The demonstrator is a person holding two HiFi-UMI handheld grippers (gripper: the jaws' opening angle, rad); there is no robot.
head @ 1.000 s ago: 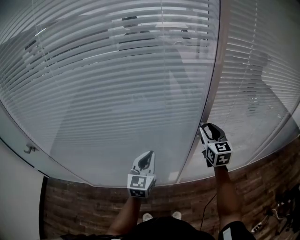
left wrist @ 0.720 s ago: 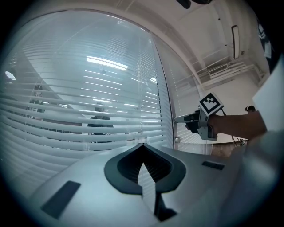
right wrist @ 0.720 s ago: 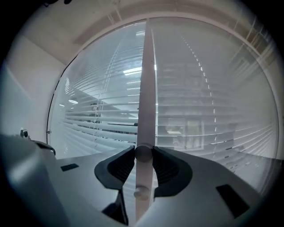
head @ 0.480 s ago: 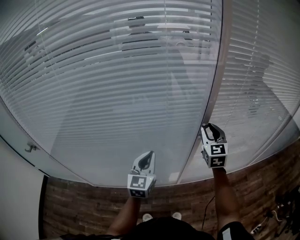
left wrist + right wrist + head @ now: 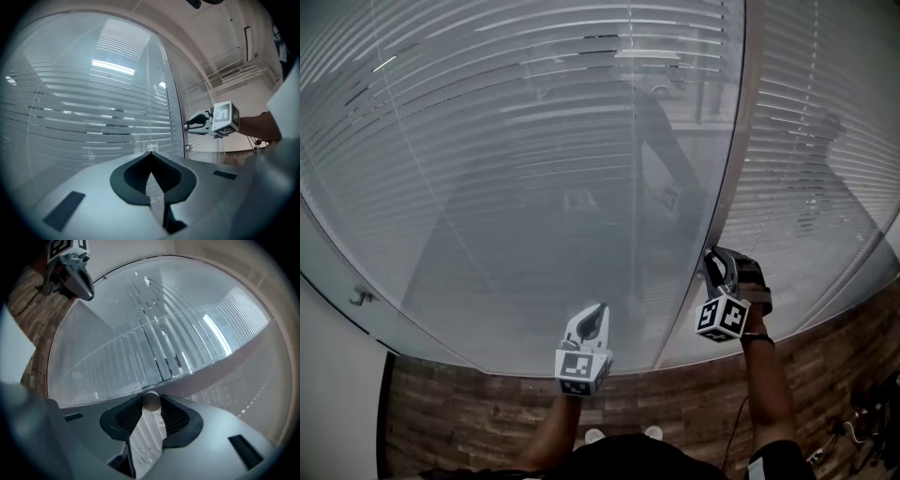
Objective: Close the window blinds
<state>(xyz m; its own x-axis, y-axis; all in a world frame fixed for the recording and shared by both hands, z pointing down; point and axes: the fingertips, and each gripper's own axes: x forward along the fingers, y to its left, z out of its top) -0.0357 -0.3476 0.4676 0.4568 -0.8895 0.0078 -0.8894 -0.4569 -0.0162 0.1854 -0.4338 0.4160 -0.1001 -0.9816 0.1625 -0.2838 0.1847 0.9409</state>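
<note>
The slatted window blinds (image 5: pixel 534 141) sit behind glass, with their slats tilted nearly flat together. A pale frame post (image 5: pixel 733 159) divides the panes. My right gripper (image 5: pixel 711 257) is at the foot of this post, shut on a small pale round knob (image 5: pixel 151 401) that sits between its ribbed pads (image 5: pixel 174 417). The left gripper view shows that gripper (image 5: pixel 189 125) at the post. My left gripper (image 5: pixel 594 317) hovers in front of the left pane's lower part, shut with nothing between its tips and apart from the glass. It also shows at the top left of the right gripper view (image 5: pixel 88 294).
A second blind panel (image 5: pixel 816 141) lies right of the post. Wood-patterned floor (image 5: pixel 675 398) runs below the window. A small hook-like fitting (image 5: pixel 361 297) sits on the left frame beside a white wall (image 5: pixel 333 384). The person's shoes (image 5: pixel 623 433) stand at the sill.
My right gripper has rolled about its own axis on the knob, its marker cube turning over. The slats have tipped closer together, and the view through them has dimmed. The left gripper has not moved.
</note>
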